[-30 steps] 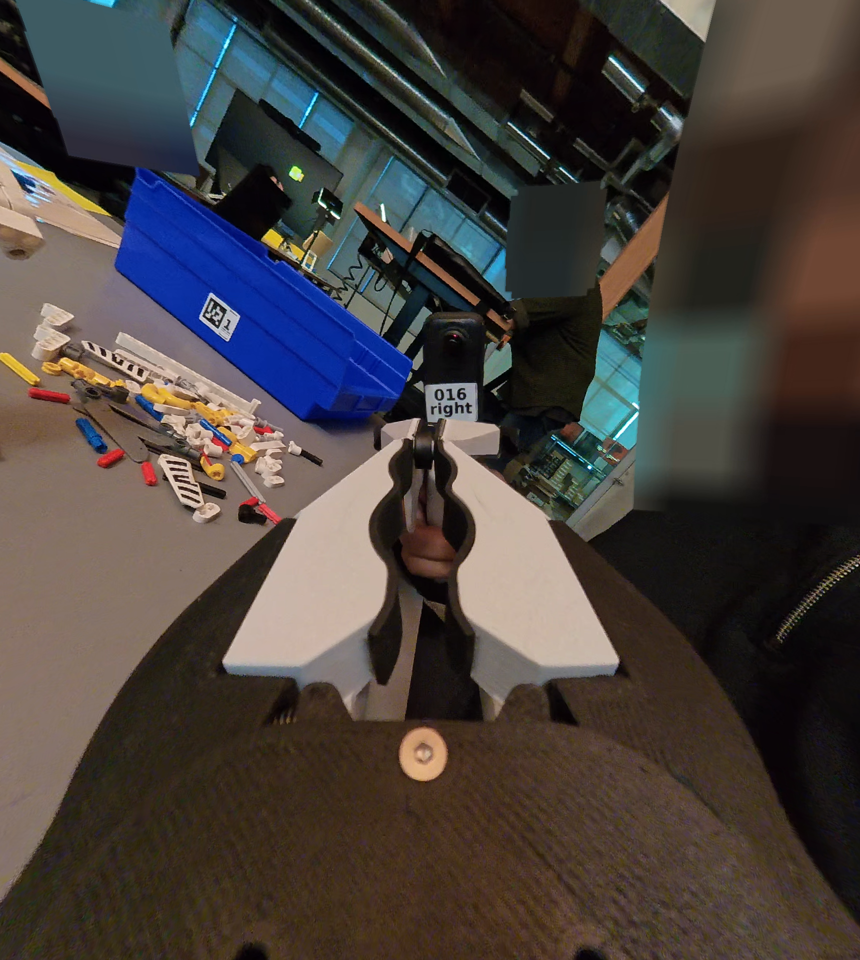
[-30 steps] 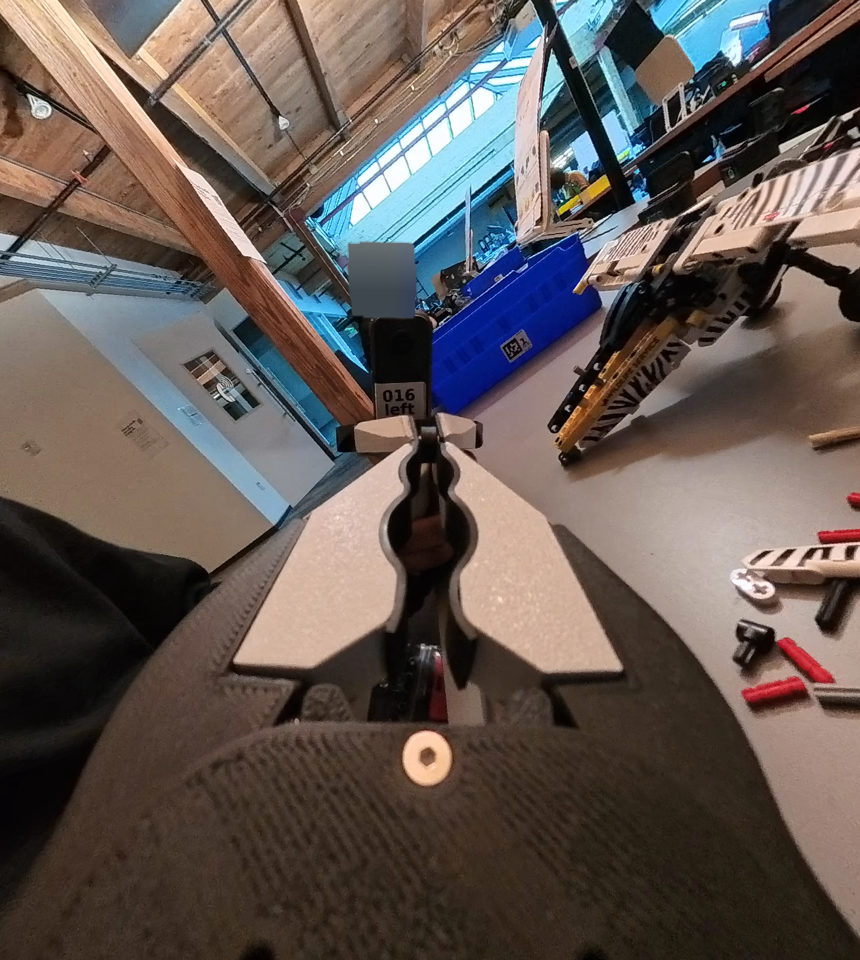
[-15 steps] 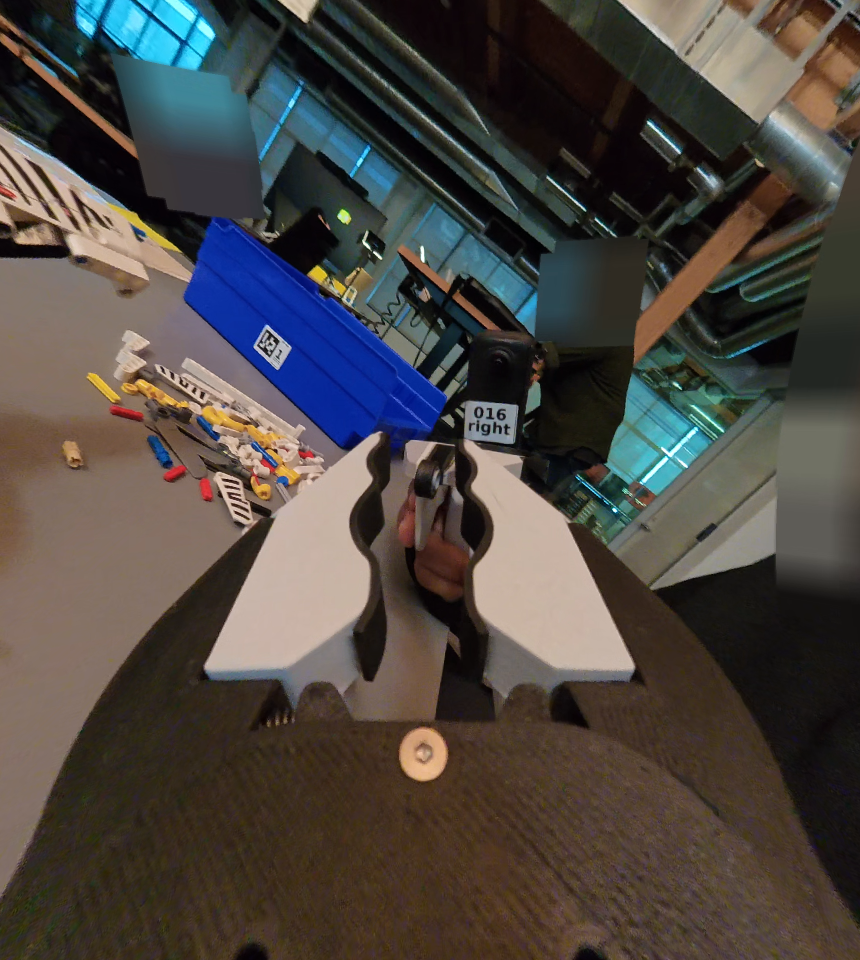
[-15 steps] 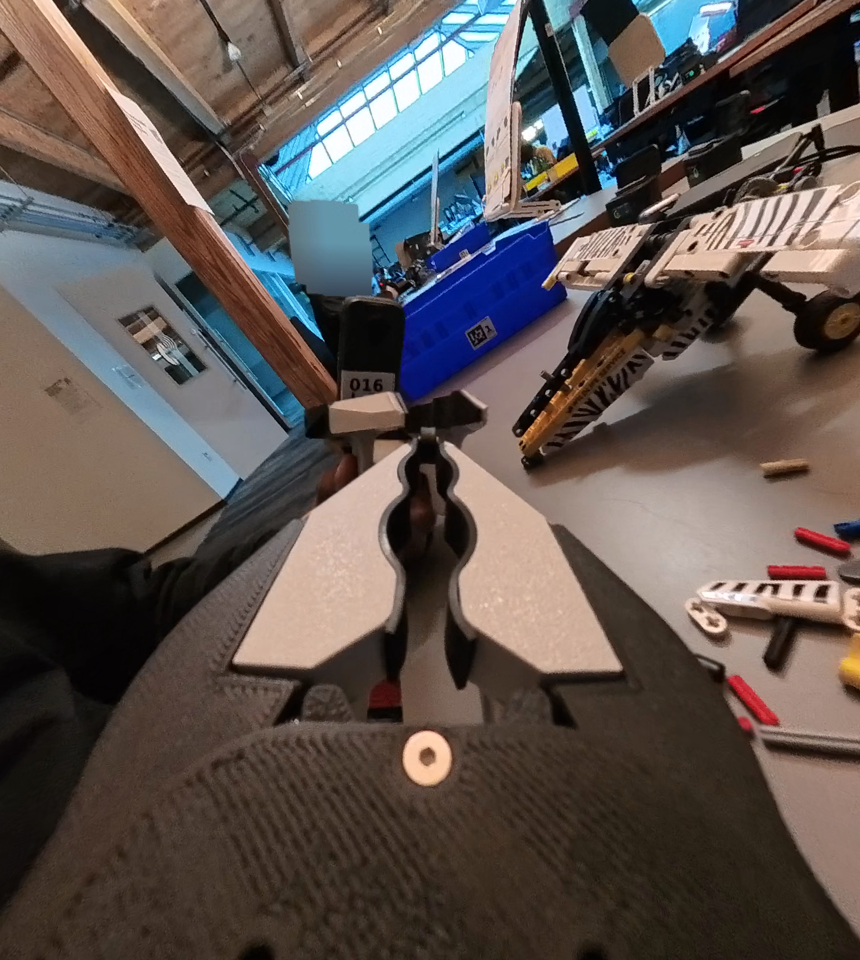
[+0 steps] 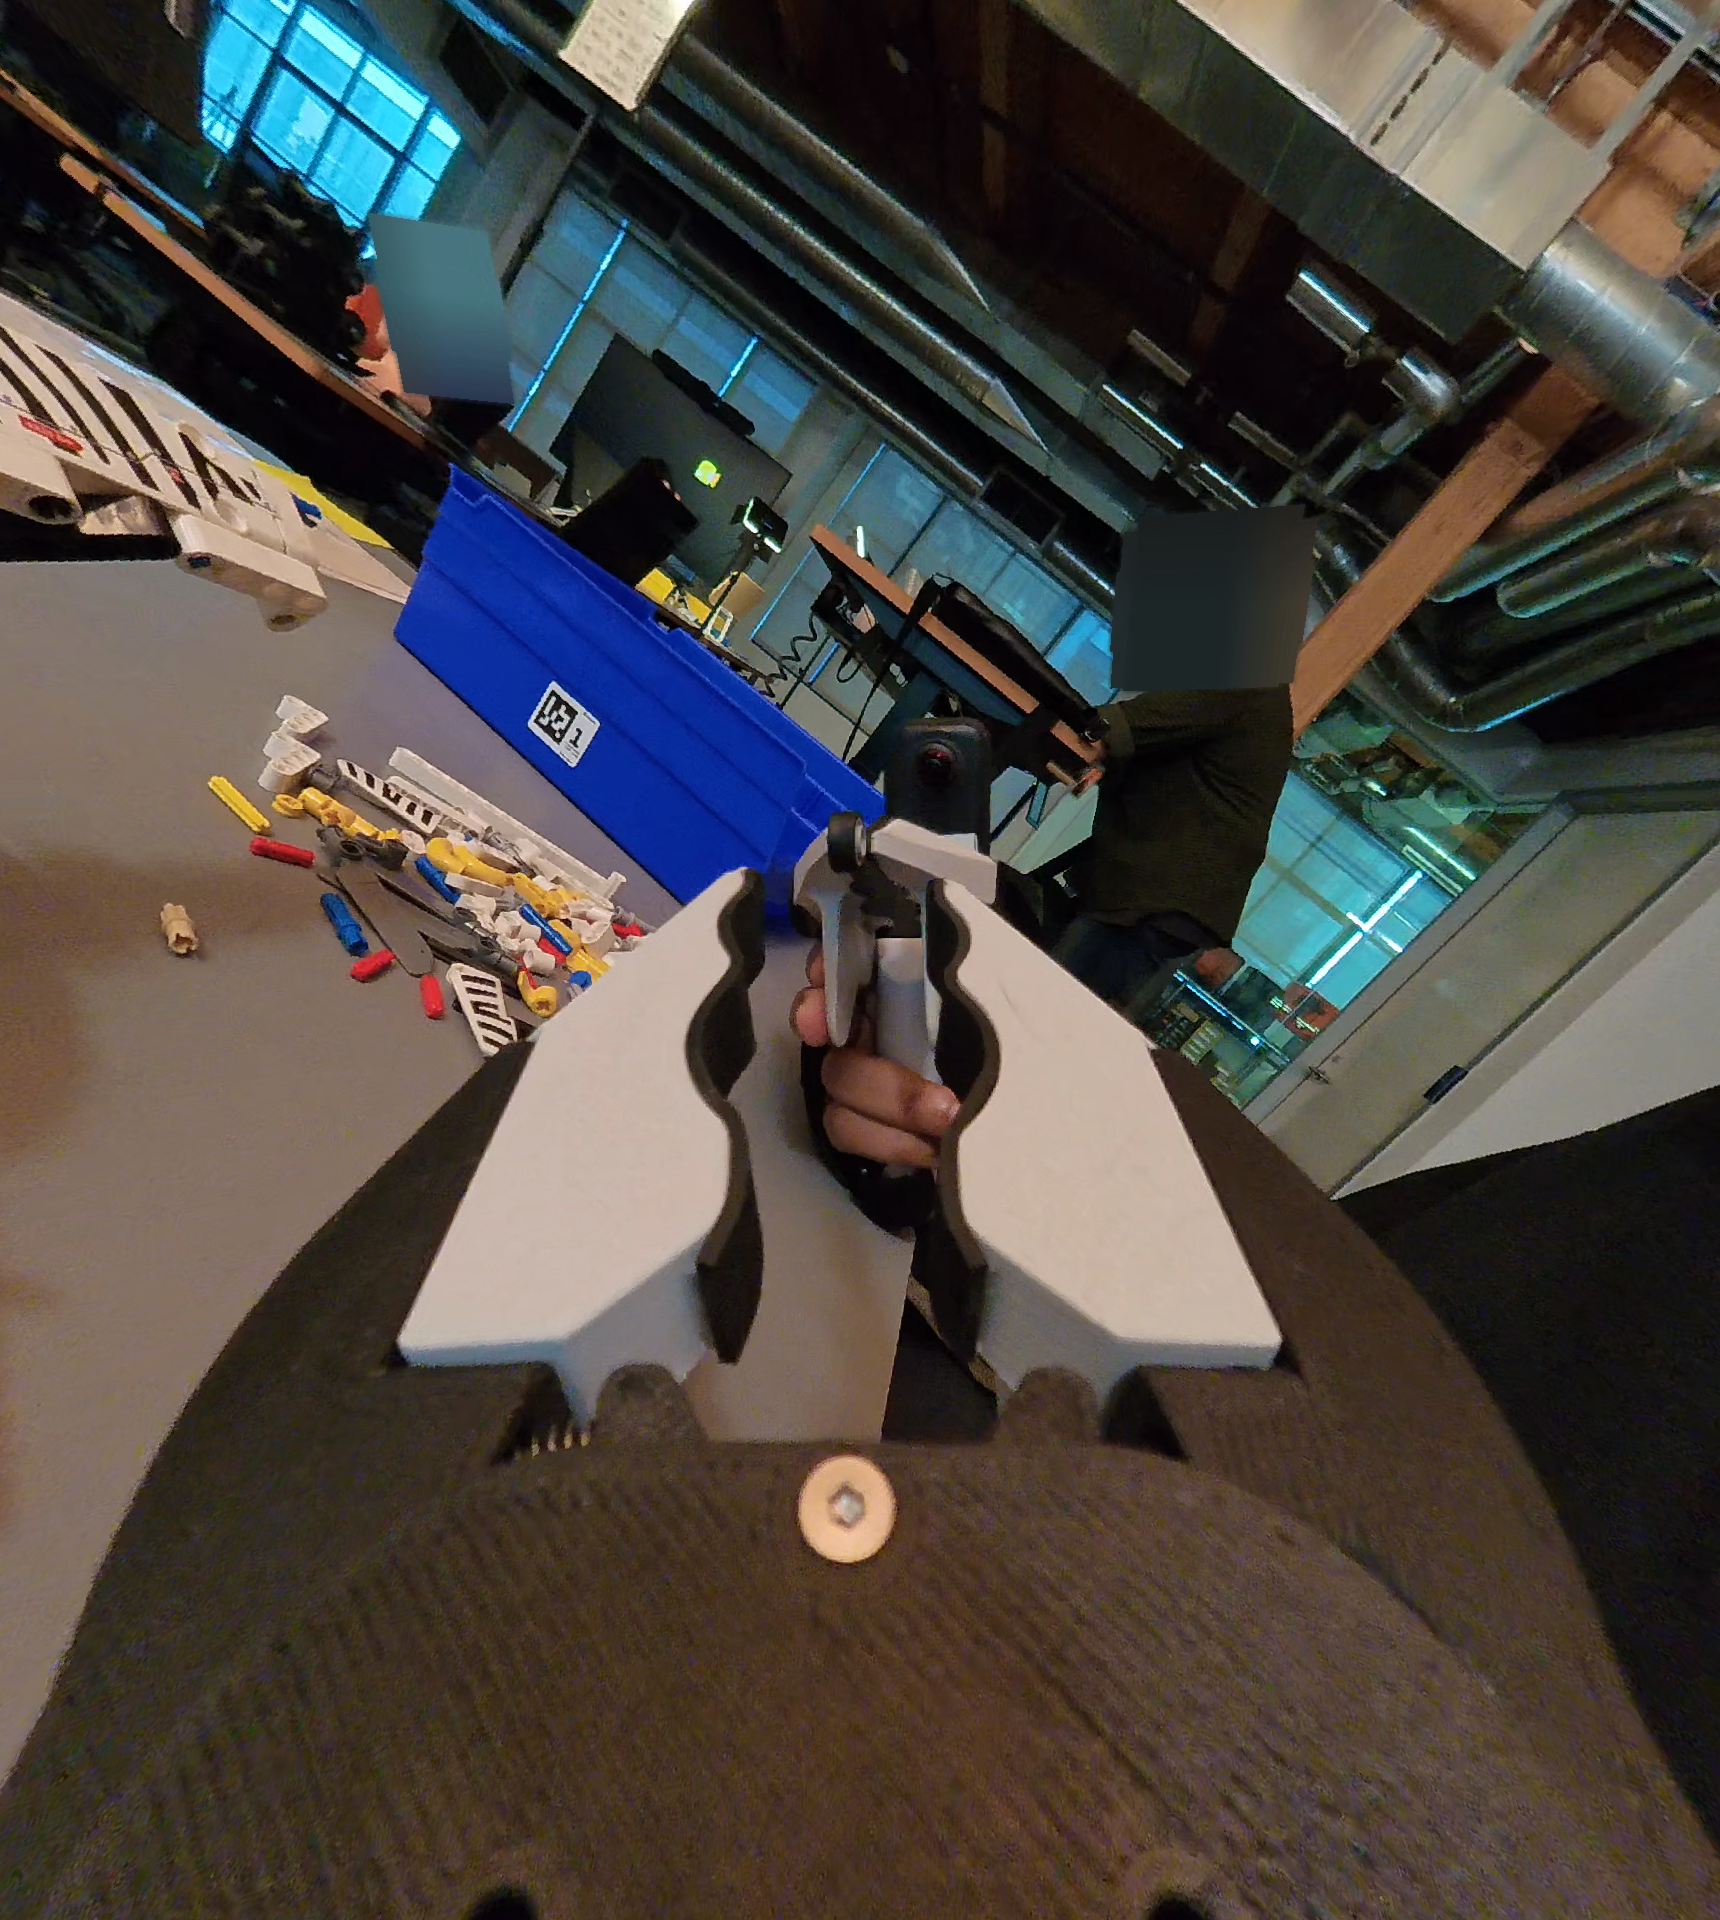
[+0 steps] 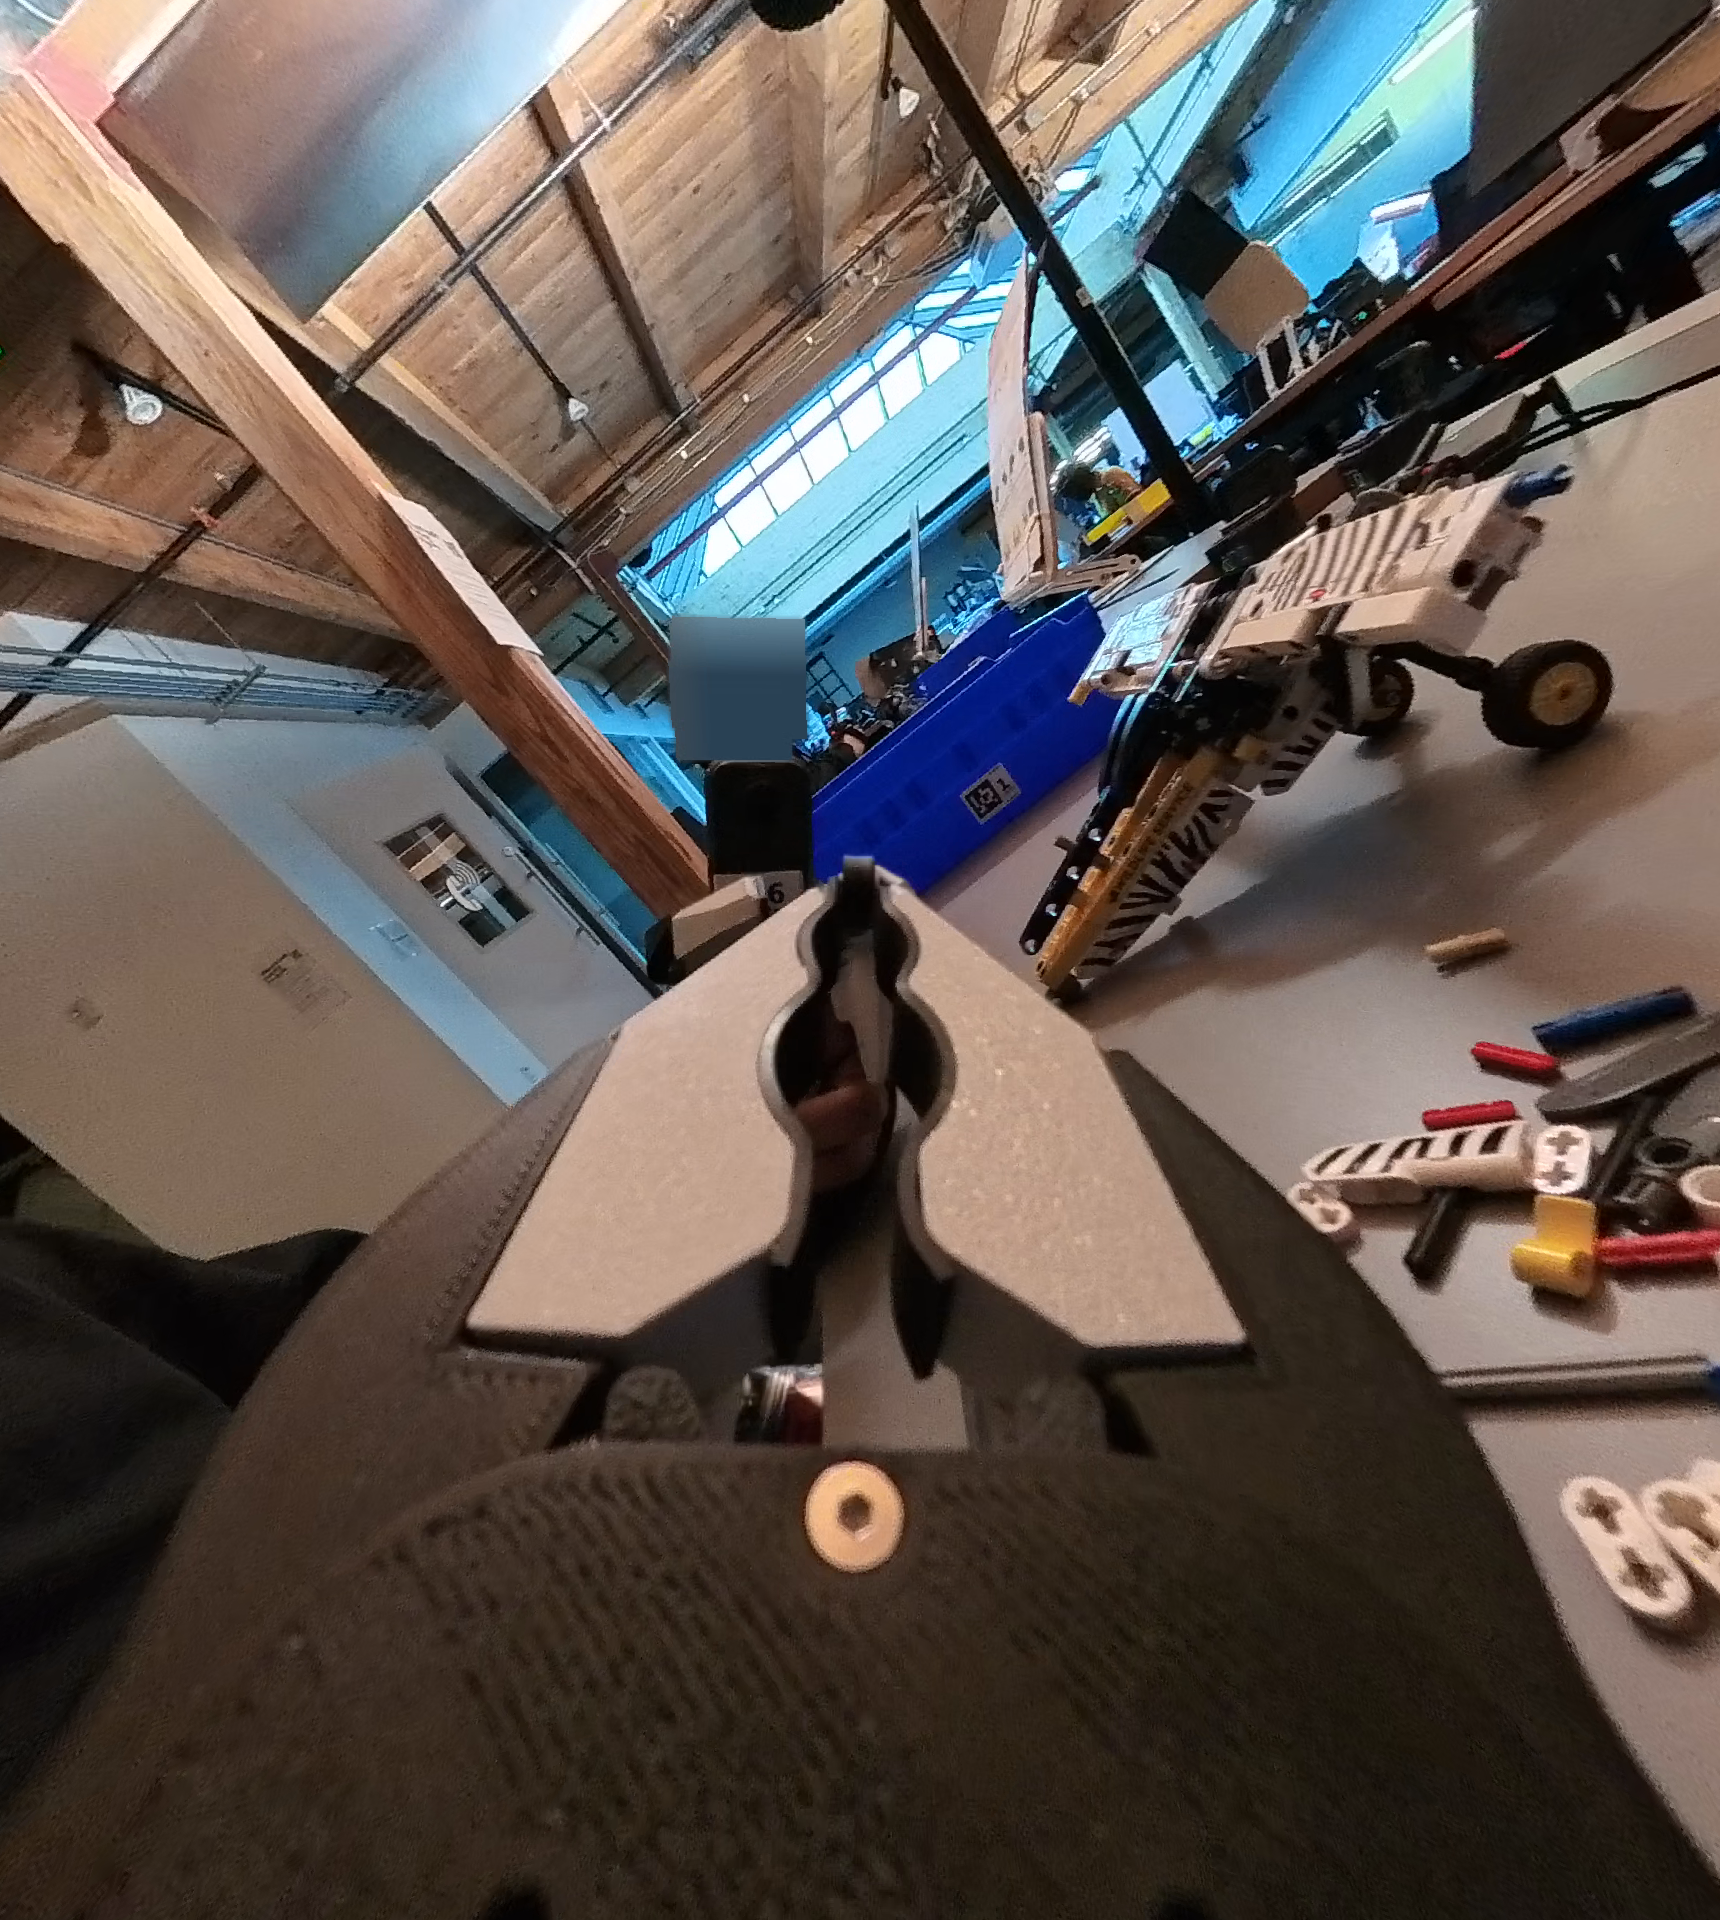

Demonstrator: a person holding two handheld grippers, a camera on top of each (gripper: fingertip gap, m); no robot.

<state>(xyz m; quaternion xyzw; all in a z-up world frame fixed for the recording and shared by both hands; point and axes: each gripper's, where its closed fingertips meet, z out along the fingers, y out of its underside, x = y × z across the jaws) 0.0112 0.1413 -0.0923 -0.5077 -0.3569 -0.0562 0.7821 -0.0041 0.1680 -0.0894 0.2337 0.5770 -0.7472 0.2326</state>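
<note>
My left gripper (image 5: 840, 894) is open and empty, its fingers (image 5: 627, 1091) spread apart above the grey table's edge. Facing it tip to tip is my right gripper (image 5: 861, 883), shut on a small black round building-toy piece (image 5: 845, 840) that stands just beyond and between my left fingertips without touching them. In the right wrist view the right gripper (image 6: 856, 896) is shut, with the dark piece (image 6: 856, 878) showing at its very tip. One finger of the left gripper (image 6: 716, 920) shows behind it. A person's hand (image 5: 882, 1107) holds the right gripper's handle.
A pile of loose coloured building-toy parts (image 5: 461, 883) (image 6: 1614, 1174) lies on the grey table (image 5: 108, 1143). A blue bin (image 5: 627, 717) (image 6: 949, 769) stands behind it. A zebra-striped toy vehicle (image 6: 1303, 644) (image 5: 56, 436) stands farther off. A person (image 5: 1188, 810) stands beyond the table. My two grippers' fingertips are within a few centimetres of each other.
Both grippers were shut tip to tip on the black piece. My left jaws have opened and let go of it; the right gripper keeps hold. Both views have tilted.
</note>
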